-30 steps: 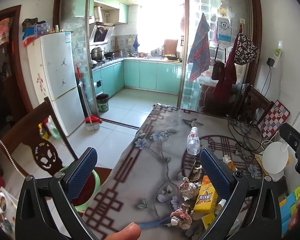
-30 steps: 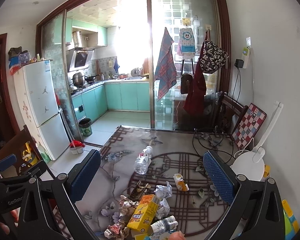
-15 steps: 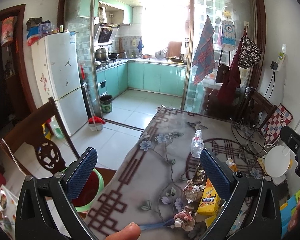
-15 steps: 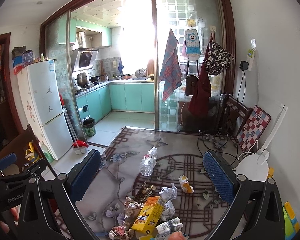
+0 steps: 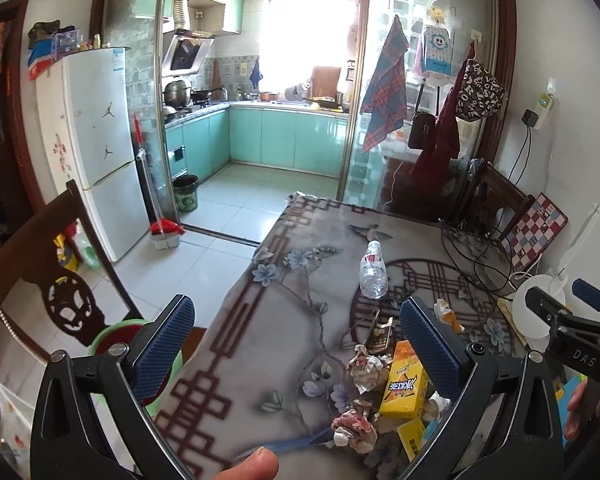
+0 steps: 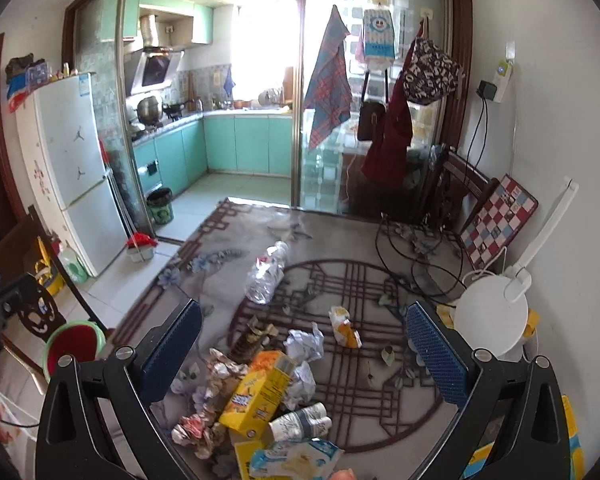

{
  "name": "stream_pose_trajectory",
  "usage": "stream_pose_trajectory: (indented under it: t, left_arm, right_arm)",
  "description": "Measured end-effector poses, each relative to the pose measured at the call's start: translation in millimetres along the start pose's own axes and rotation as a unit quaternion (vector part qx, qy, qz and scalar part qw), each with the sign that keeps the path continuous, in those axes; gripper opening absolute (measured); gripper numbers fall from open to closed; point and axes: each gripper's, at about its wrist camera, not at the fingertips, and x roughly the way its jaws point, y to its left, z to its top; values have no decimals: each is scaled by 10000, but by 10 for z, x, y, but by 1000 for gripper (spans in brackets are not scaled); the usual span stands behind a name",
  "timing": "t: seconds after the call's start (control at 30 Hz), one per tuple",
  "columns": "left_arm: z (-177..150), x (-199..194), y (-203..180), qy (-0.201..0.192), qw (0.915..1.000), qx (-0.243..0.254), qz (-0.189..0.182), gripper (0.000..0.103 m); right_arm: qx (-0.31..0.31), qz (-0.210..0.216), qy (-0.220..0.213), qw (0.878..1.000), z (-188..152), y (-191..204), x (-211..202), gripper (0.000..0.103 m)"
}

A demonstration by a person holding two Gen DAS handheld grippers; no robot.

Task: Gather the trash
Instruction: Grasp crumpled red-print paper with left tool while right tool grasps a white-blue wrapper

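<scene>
- The table [image 6: 380,240], covered in a grey cloth printed with flowers and dark red lattice, fills the middle of both views and reaches toward the glass sliding door.
- A white fridge [image 5: 96,148] stands at the left, beside the opening to a kitchen with turquoise cabinets.
- A dark wooden chair [image 5: 60,280] stands at the table's left edge, and a green-rimmed basin [image 6: 74,344] with a red inside sits low beside it.
- The left gripper [image 5: 296,348] hangs over the near left part of the table, its blue-padded jaws spread wide with nothing between them; a fingertip shows at the bottom edge of its view.
- The right gripper [image 6: 304,348] hangs over the near middle of the table, jaws likewise wide apart and empty, above the heap of trash.
- A round white lamp base [image 6: 490,320] stands at the table's right side, near black cables.
- A checkered board [image 6: 496,220] leans against the wall at the far right.
- A crushed clear plastic bottle [image 6: 266,276] lies on its side near the table's middle, apart from the heap.
- A yellow carton [image 6: 256,396] lies tilted in the heap at the near edge, touching crumpled paper [image 6: 306,344] and a small white bottle [image 6: 300,424].
- A small orange-and-white wrapper [image 6: 344,328] lies alone just right of the heap.
</scene>
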Motion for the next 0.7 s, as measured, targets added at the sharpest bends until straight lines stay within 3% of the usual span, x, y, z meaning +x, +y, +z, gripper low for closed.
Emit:
stream_pose_trajectory:
  t: [0.2, 0.3, 0.4, 0.53, 0.7]
  left_arm:
    - [-120, 181, -108, -22, 9989, 333, -336, 103]
    - [-284, 363, -195, 300, 9962, 637, -507, 103]
    - [-541, 627, -248, 897, 9906, 724, -735, 103]
    - [-1048, 983, -379, 1726, 9735, 1166, -947, 103]
    - [-1500, 1297, -555, 2491, 9491, 1384, -1345, 102]
  right_arm:
    - [122, 454, 718, 9963, -357, -220, 384, 103]
    - [167, 713, 1270, 9892, -632, -211, 685, 103]
    - [368, 852, 1872, 9779, -935, -233, 1039, 102]
    - [474, 1001, 2386, 9648, -1287, -278, 1250, 102]
    - [356, 975, 2887, 9518, -1570, -297, 1427, 102]
